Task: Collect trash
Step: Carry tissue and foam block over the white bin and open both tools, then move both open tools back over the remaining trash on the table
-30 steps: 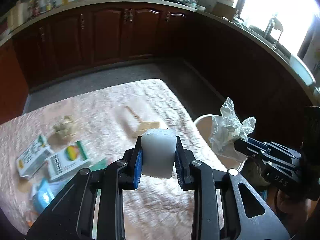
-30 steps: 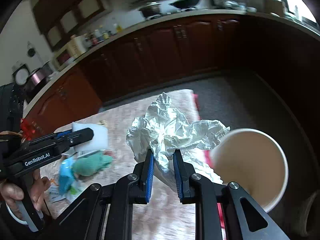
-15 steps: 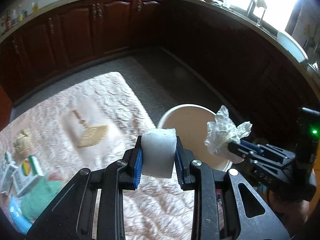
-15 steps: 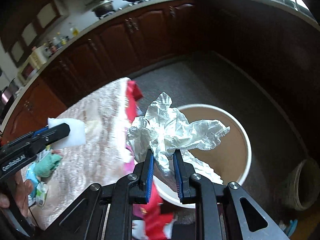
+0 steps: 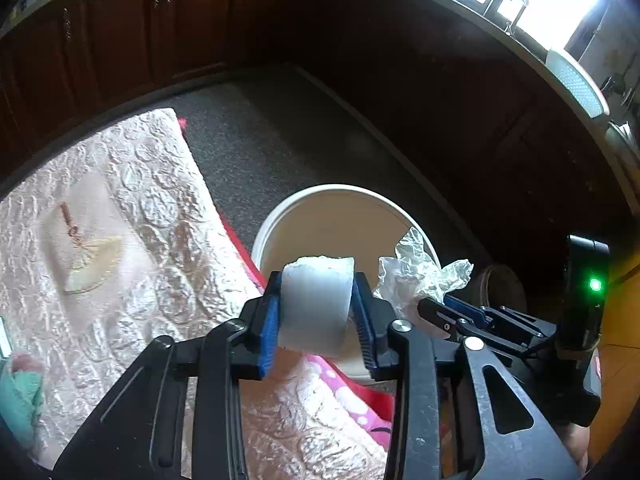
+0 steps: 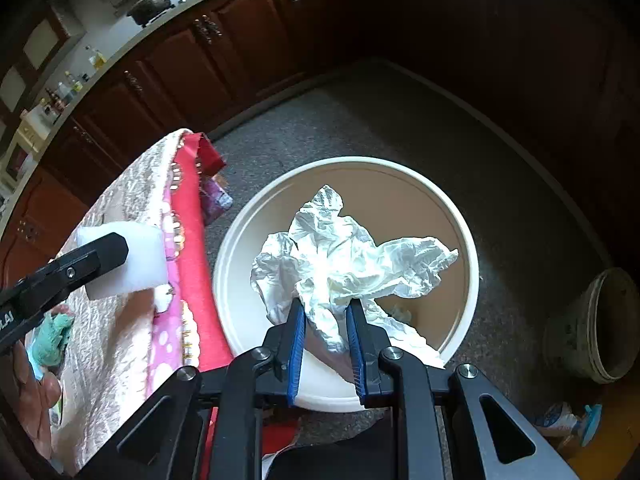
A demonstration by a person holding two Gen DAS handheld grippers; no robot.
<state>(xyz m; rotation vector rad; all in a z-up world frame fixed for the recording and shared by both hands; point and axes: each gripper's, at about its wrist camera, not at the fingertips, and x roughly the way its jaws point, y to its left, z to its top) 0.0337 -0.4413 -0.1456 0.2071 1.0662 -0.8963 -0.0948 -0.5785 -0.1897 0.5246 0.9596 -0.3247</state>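
Over the white bucket (image 6: pixel 468 292) on the kitchen floor, the right gripper (image 6: pixel 326 344) is clenching a crumpled white wrapper (image 6: pixel 344 264), the bucket's mouth lying straight below it. At nine o'clock, the left gripper (image 5: pixel 318 320) is carrying a white foam block (image 5: pixel 316 304); its jaws have just been opening around the block, short of the rim above the pink tablecloth (image 5: pixel 152 240). Dark cabinets (image 6: pixel 192 60) are ringing the room.

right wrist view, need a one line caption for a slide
Right hand-held gripper holds crumpled white paper above the open white bin beside the table.
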